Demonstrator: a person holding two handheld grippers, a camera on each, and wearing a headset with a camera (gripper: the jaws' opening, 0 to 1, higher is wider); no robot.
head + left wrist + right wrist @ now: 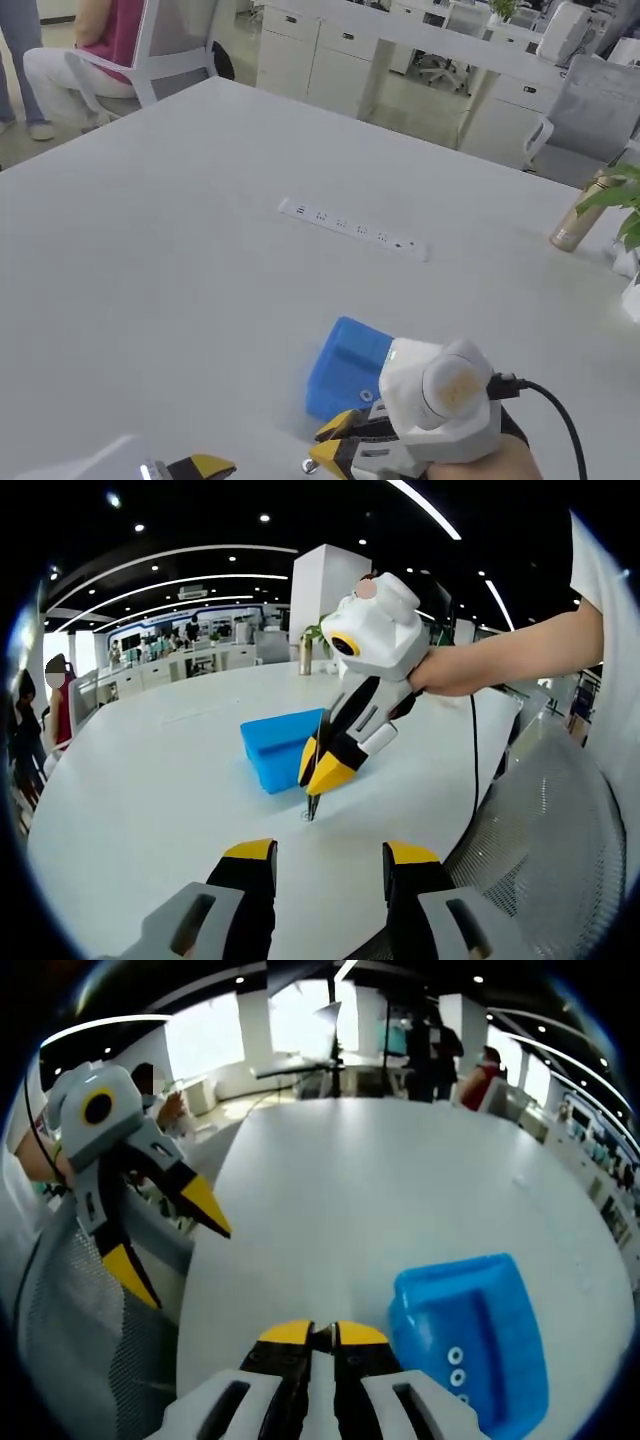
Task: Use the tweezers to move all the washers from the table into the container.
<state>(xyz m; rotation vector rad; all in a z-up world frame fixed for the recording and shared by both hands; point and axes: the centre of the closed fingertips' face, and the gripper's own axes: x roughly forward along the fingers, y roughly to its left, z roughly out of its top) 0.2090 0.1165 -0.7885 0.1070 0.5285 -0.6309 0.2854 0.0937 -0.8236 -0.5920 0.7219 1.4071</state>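
Observation:
A blue container (345, 366) stands on the white table (180, 250) near its front edge. In the right gripper view the container (478, 1332) holds three small washers (455, 1370). My right gripper (331, 441) is just in front of the container, shut on thin dark tweezers (318, 770). Their tip points down at one washer (306, 816) lying on the table beside the container (280, 744). From its own view, the right gripper (321, 1333) has its jaws pressed together. My left gripper (330, 853) hovers open with nothing in it, at the lower left (200, 466).
A white power strip (352, 228) lies mid-table. At the far right edge stand a gold bottle (577, 216) and a leafy plant (622, 200). A seated person (90, 50) and office chairs are beyond the table. The table's near edge is right below the grippers.

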